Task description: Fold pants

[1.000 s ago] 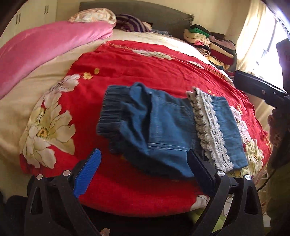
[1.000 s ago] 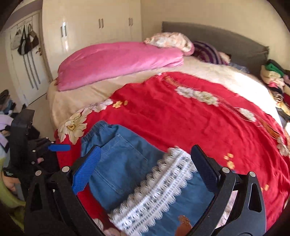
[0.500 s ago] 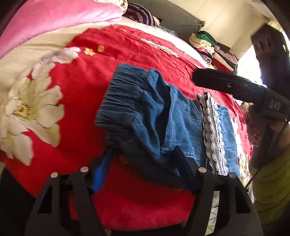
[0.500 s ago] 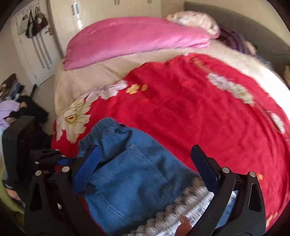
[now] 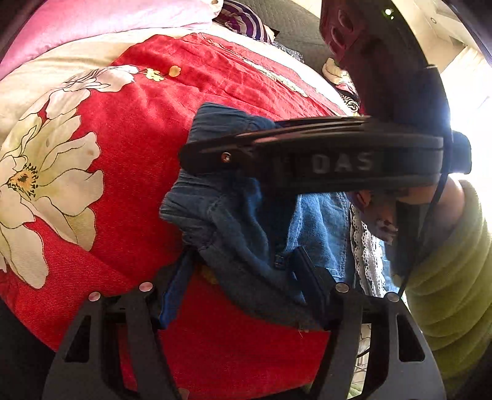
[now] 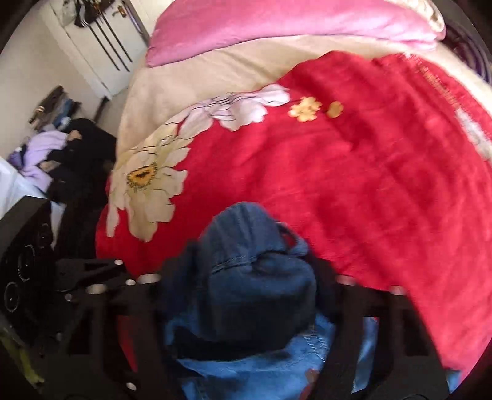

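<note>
Now we have both grippers on the waistband end of the denim pants [image 5: 246,221], which lie on the red floral blanket [image 5: 129,147] near the bed's edge. Our left gripper [image 5: 243,277] has its jaws narrowed onto the bunched near edge; our right gripper [image 6: 246,295] looks pinched on the far side, though blur hides its jaws. Next, we judge, both should carry that end evenly toward the lace trim [image 5: 366,249].

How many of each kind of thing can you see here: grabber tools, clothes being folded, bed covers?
Grippers: 2, left gripper and right gripper
Denim pants: 1
Bed covers: 2, red floral blanket and pink quilt
Total: 5
</note>
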